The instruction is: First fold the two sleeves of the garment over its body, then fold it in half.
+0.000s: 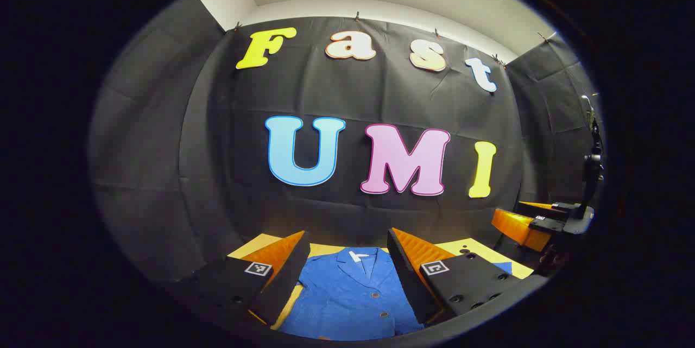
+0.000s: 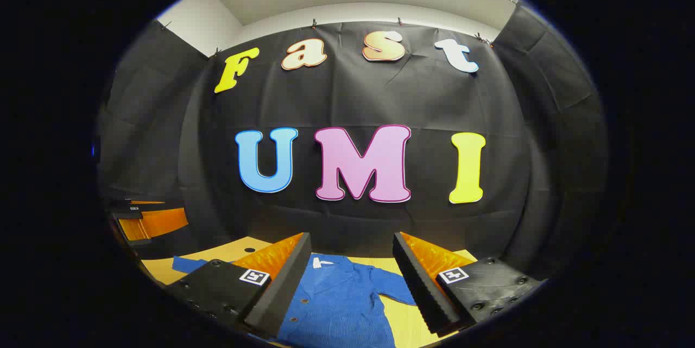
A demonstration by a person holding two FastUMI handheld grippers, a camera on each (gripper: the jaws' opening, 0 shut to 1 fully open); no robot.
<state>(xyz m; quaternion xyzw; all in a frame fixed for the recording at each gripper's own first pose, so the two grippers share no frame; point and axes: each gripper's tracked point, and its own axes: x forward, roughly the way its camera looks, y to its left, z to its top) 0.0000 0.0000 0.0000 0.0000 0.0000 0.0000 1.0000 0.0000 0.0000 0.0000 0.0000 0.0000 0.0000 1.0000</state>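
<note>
Blue shirt (image 1: 353,296) lies flat, buttoned, collar toward the booth wall, on the yellow table (image 2: 412,326).

Your left gripper (image 1: 347,266) hangs above the shirt's chest, jaws wide, holding nothing. Your right gripper (image 2: 353,274) hangs above the shirt too, jaws wide and empty, one sleeve (image 2: 393,285) spread out between its fingers. In the left gripper view, the right gripper shows off to the shirt's side.

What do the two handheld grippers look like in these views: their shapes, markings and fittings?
Both look alike. The left gripper and the right gripper each have two wedge-shaped fingers with ridged inner faces, mounted on dark blocks. Each block carries a small square black-and-white marker and round screw holes.
</note>
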